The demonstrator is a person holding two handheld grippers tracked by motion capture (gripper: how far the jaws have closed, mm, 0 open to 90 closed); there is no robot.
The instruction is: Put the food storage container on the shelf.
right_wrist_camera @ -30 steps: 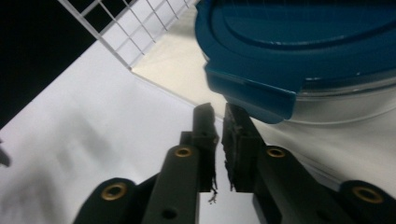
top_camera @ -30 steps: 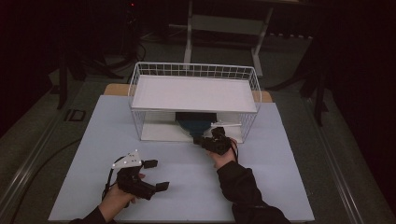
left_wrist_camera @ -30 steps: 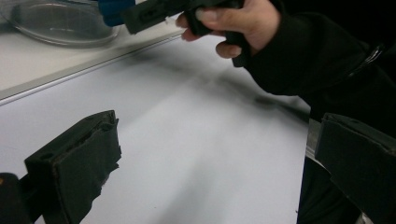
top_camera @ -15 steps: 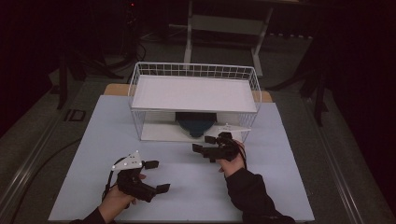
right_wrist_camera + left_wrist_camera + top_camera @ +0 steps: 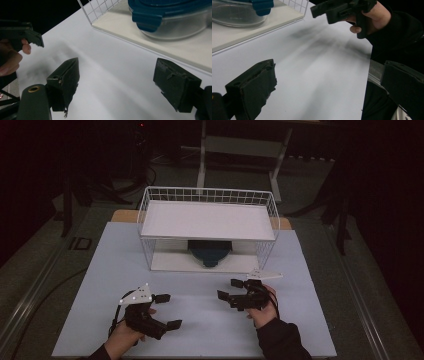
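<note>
Apparently idle: left gripper (image 5: 164, 310) & right gripper (image 5: 228, 290) both spread, empty, over the white table (image 5: 310, 320); blue-lidded clear glass container (image 5: 210, 252) sits under the white wire shelf (image 5: 207, 219) (prob. stored there).

White table (image 5: 110, 270) bears a wire rack (image 5: 150, 251).
</note>
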